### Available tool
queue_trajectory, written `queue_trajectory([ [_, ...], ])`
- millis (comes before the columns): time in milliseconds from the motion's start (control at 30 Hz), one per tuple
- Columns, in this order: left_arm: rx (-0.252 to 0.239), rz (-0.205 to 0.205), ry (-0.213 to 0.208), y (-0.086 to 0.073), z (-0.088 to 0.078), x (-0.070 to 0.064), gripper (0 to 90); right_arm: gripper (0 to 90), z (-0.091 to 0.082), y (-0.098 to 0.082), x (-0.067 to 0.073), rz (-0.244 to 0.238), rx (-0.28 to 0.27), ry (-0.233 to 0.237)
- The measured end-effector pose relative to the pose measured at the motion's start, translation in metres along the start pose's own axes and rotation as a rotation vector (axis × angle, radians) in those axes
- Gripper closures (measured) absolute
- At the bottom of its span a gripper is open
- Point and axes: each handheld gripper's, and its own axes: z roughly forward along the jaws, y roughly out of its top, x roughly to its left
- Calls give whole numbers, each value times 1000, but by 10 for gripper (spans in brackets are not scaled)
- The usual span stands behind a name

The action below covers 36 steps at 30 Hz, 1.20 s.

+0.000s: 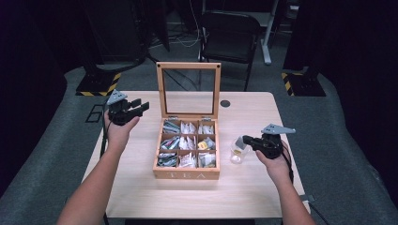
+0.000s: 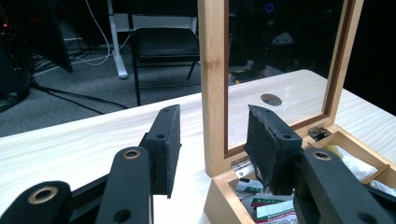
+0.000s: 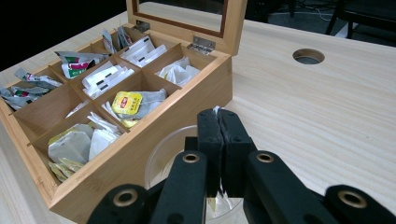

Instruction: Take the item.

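A wooden tea box point(image 1: 187, 174) stands mid-table with its glass lid point(image 1: 188, 67) upright; its compartments hold several tea bags. My left gripper point(image 1: 140, 105) hovers left of the lid, open and empty; in the left gripper view point(image 2: 212, 116) the lid post point(image 2: 212, 70) stands beyond the jaws. Right of the box, my right gripper point(image 1: 245, 140) is shut on a pale tea bag point(image 1: 240, 141) over a small clear glass point(image 1: 237, 155). In the right gripper view the closed pads point(image 3: 218, 114) pinch a white sliver of the tea bag point(image 3: 216, 109) above the glass rim point(image 3: 161, 149), beside the box wall point(image 3: 154, 140).
A round cable hole point(image 1: 225, 103) sits in the table behind the box on the right. A black chair point(image 1: 230, 33) stands beyond the far edge. Stands with yellow-and-black striped bases point(image 1: 98, 84) flank the table.
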Motion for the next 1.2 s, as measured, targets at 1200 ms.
queue_trajectory([
  [1200,-2,-2,5,-1,-1,2,549,654,9,6,5,-5,9,4],
])
